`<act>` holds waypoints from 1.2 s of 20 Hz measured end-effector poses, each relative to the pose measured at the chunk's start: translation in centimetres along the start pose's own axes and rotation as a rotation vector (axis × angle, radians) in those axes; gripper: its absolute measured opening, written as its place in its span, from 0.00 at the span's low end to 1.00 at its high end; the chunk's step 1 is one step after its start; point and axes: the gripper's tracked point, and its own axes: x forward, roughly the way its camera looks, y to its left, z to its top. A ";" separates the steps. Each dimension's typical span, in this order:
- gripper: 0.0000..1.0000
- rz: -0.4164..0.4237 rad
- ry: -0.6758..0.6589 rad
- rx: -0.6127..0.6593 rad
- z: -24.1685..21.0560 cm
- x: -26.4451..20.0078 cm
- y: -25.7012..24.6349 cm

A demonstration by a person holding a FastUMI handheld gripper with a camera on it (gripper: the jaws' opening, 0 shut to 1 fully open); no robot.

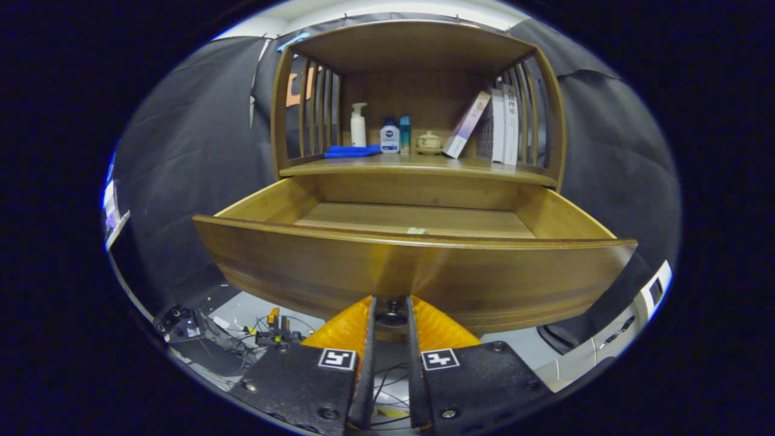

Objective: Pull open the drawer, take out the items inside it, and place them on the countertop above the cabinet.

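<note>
The tall brown wooden cabinet [418,91] with slatted sides is standing straight ahead of the gripper, and its wide brown wooden drawer [412,266] is hanging pulled well out below the bench [418,166], the flat wooden top above the drawer where the items belong. The drawer floor is showing bare wood as far as can be seen, apart from a small pale scrap [416,231] lying just behind the front panel; whether anything else is lying hidden below that panel cannot be told. On the bench, a row of upright pale books [502,124] is leaning by the right slats, a folded blue cloth [351,151] is lying by the left slats, and between them are standing a white pump bottle [358,125], a small white bottle with a blue cap [389,137], a slim teal tube [405,134] and a little cream lidded jar [429,141]. The gripper [391,310] is sitting at the drawer front's lower edge, its fingers nearly closed around the small dark round knob [392,315], seemingly pinching it. Judging from this, the pull looks finished: letting go gently, lifting clear over the front panel and reaching down inside would serve best. The high front panel is standing in the way of any direct reach, and the crowded bench is leaving free room mostly along its front edge.
</note>
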 end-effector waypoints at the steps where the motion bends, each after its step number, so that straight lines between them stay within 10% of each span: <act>1: 0.28 0.028 -0.007 0.019 0.9 -0.5 0.6; 10: 0.64 0.110 -0.002 -0.015 10.3 -1.5 1.8; 24: 0.64 0.076 0.413 0.084 7.5 8.2 -0.4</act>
